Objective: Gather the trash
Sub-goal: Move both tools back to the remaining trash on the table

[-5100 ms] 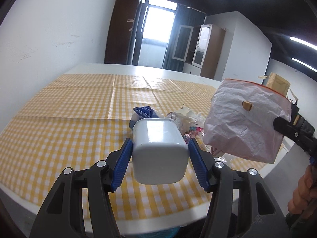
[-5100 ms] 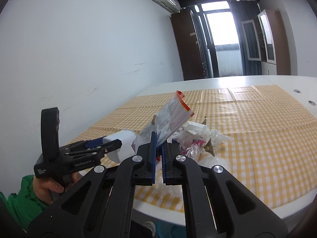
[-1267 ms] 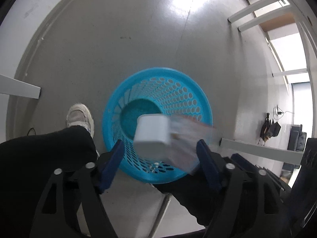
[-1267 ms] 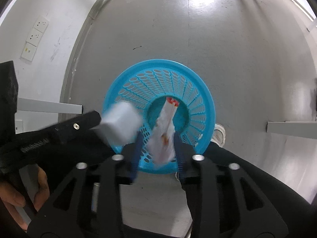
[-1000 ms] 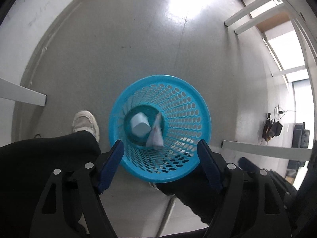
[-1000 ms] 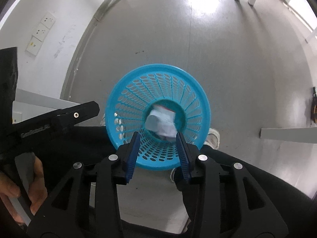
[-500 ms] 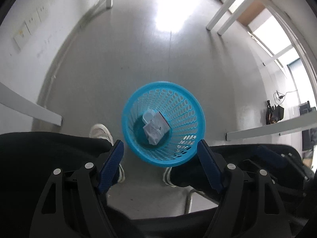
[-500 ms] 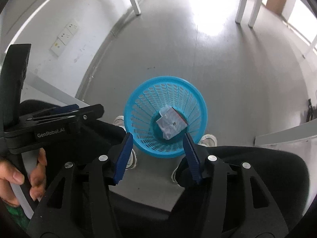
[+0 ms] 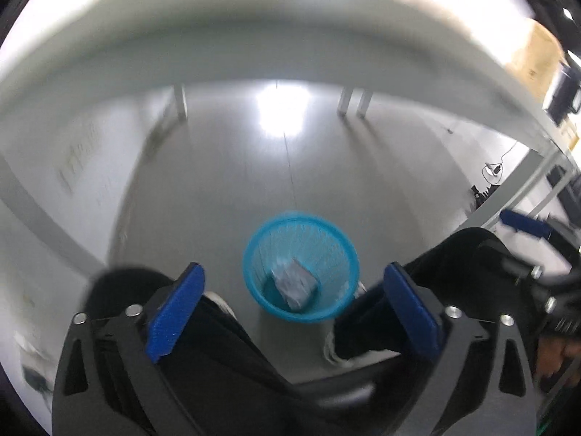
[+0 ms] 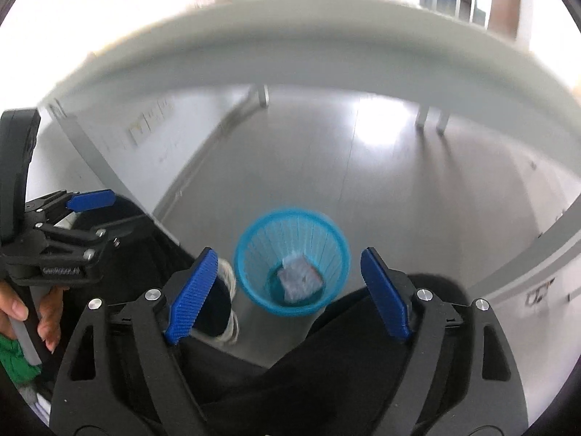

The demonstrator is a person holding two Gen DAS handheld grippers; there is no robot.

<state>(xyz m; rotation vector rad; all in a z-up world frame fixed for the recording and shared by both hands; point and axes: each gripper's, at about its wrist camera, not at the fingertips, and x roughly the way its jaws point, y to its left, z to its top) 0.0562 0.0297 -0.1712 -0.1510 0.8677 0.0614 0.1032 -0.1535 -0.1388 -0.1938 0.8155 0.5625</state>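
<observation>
A blue mesh trash basket [image 9: 326, 229] stands on the grey floor between my legs; it also shows in the right wrist view [image 10: 319, 225]. Crumpled pale trash [image 9: 294, 283] lies at its bottom, seen too in the right wrist view [image 10: 299, 278]. My left gripper [image 9: 294, 312] is open and empty, well above the basket. My right gripper [image 10: 290, 290] is open and empty, also high above it. The left gripper shows at the left of the right wrist view [image 10: 90, 214].
The white table's edge [image 9: 254, 58] arcs across the top of both views [image 10: 290, 61], with its legs [image 9: 348, 100] behind the basket. My dark trousers and a white shoe [image 10: 228, 279] flank the basket. A wall with sockets [image 10: 145, 129] is at left.
Both grippers let go of the white box and the pale bag, which fell into the basket. Both grippers then rose and tilted up, so the table edge has come into view.
</observation>
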